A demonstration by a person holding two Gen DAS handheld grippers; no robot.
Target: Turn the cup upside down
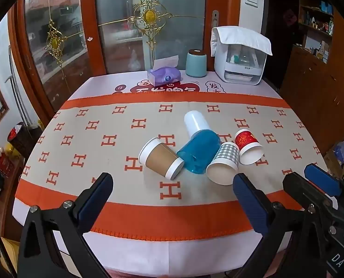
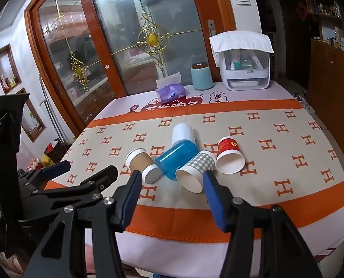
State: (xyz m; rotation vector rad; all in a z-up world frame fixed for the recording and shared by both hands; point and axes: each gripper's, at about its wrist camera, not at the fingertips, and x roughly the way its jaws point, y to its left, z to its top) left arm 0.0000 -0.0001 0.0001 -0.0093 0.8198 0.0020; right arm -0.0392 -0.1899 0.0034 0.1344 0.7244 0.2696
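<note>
— Orange and beige cloth (image 1: 79,143) with H marks fills the middle of both views. What lies on it?

— Five cups, all on their sides, bunched at the centre of the frame. A brown paper cup (image 1: 160,160) sits leftmost, its mouth toward the lower right. Beside it is a blue translucent cup (image 1: 199,153), with a white cup (image 1: 196,121) just behind, touching it. Next comes a grey checked cup (image 1: 223,165), mouth toward the camera, then a red cup (image 1: 248,149) at the right end.

— And the grippers?

— The left gripper (image 1: 173,192) hangs at the bottom of its view, jaws spread wide, holding nothing. The right gripper (image 2: 173,186) is likewise parted and empty, near the checked cup's mouth.

— Anything behind?

— In the upper middle, a purple tissue pack (image 1: 164,76), a pale blue canister (image 1: 196,63) and a white appliance (image 1: 240,56).
</note>
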